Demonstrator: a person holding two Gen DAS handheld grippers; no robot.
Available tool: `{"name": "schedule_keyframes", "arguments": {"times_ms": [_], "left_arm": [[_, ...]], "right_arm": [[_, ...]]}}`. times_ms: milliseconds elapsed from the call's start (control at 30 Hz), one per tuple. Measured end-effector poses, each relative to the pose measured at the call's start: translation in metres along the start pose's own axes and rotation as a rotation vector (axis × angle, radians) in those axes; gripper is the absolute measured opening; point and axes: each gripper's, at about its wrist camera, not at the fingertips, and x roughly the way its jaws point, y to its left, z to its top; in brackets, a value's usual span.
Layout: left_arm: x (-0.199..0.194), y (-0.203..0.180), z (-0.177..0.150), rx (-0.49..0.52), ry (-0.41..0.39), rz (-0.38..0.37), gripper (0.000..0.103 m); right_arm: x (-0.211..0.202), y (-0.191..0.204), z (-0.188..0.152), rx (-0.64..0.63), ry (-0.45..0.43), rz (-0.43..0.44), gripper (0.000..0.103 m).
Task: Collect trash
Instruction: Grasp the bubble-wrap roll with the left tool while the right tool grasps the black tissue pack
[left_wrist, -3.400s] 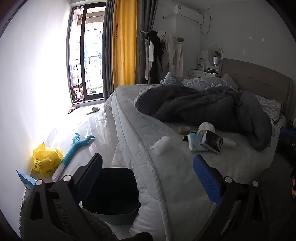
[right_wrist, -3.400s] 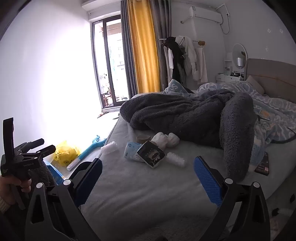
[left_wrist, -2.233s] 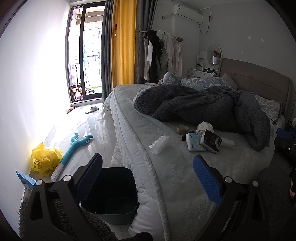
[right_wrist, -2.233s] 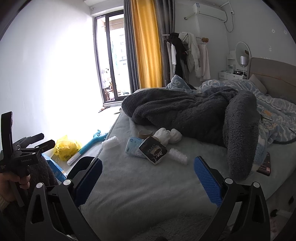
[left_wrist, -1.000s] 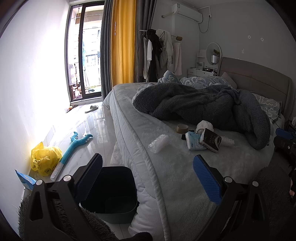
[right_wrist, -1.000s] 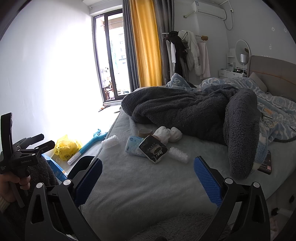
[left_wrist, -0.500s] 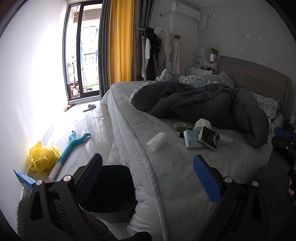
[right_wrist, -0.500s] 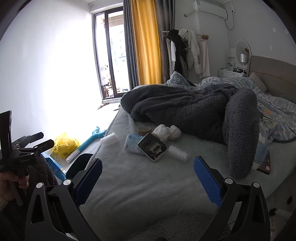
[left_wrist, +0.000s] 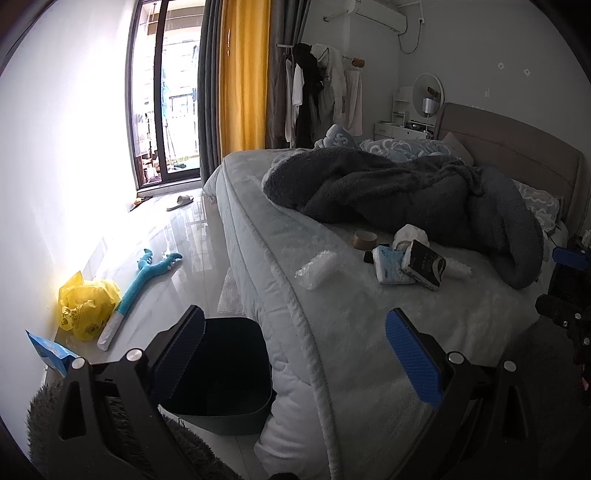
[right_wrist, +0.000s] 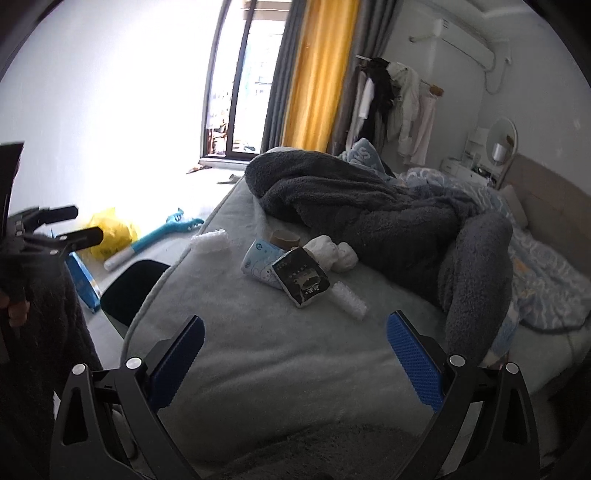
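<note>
In the left wrist view the left gripper (left_wrist: 295, 354) fills the bottom of the frame with its blue pads spread wide and nothing between them; below its left pad the dark bin (left_wrist: 225, 373) stands on the floor against the bed (left_wrist: 369, 332); the trash sits at centre right: a bubble-wrap piece (left_wrist: 316, 269) close to the mattress edge, a tape roll (left_wrist: 365, 239), a tissue pack (left_wrist: 389, 266) and a dark packet (left_wrist: 424, 264) touching each other.

In the right wrist view the right gripper (right_wrist: 295, 354) is likewise wide and empty at the bottom, well short of the pile in mid-frame; the dark packet (right_wrist: 301, 280) leans on the tissue pack (right_wrist: 260, 264), so a pinch there may catch both or push one aside; a second bubble-wrap piece (right_wrist: 349, 297) is light and could slip; the grey blanket (right_wrist: 369, 214) lies just behind and might snag; a nudge could tip the edge piece (right_wrist: 210, 240) to the floor.
</note>
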Motion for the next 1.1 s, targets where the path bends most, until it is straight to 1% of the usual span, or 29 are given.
{"name": "schedule_keyframes", "arguments": {"times_ms": [67, 200, 367, 500, 600, 700, 800, 833, 900, 1067, 1100], "left_arm": [[0.004, -0.001, -0.001, 0.013, 0.011, 0.002, 0.100], [0.008, -0.003, -0.002, 0.048, 0.010, -0.023, 0.100], [0.019, -0.004, 0.002, 0.084, 0.007, -0.065, 0.099], [0.034, -0.001, 0.008, 0.103, 0.019, -0.073, 0.099], [0.048, -0.002, 0.012, 0.149, 0.046, -0.090, 0.099], [0.062, -0.005, 0.013, 0.190, 0.069, -0.118, 0.098], [0.074, -0.008, 0.014, 0.230, 0.075, -0.149, 0.097], [0.079, -0.009, 0.015, 0.239, 0.077, -0.154, 0.097], [0.089, -0.011, 0.015, 0.248, 0.095, -0.158, 0.091], [0.113, -0.010, 0.015, 0.262, 0.131, -0.179, 0.087], [0.117, -0.010, 0.015, 0.264, 0.133, -0.186, 0.086]], "right_arm": [[0.006, 0.004, 0.002, -0.029, 0.014, 0.003, 0.100], [0.020, 0.006, 0.008, -0.083, 0.038, -0.009, 0.100], [0.039, 0.002, 0.015, -0.092, 0.061, 0.015, 0.100], [0.059, -0.004, 0.022, -0.091, 0.082, 0.043, 0.100], [0.072, -0.006, 0.028, -0.115, 0.093, 0.070, 0.100], [0.085, -0.006, 0.032, -0.154, 0.092, 0.072, 0.100], [0.101, -0.008, 0.035, -0.186, 0.102, 0.081, 0.100], [0.106, -0.010, 0.035, -0.188, 0.103, 0.084, 0.096], [0.115, -0.013, 0.037, -0.192, 0.103, 0.088, 0.090], [0.134, -0.011, 0.036, -0.247, 0.106, 0.106, 0.088], [0.139, -0.011, 0.035, -0.253, 0.111, 0.114, 0.085]]}}
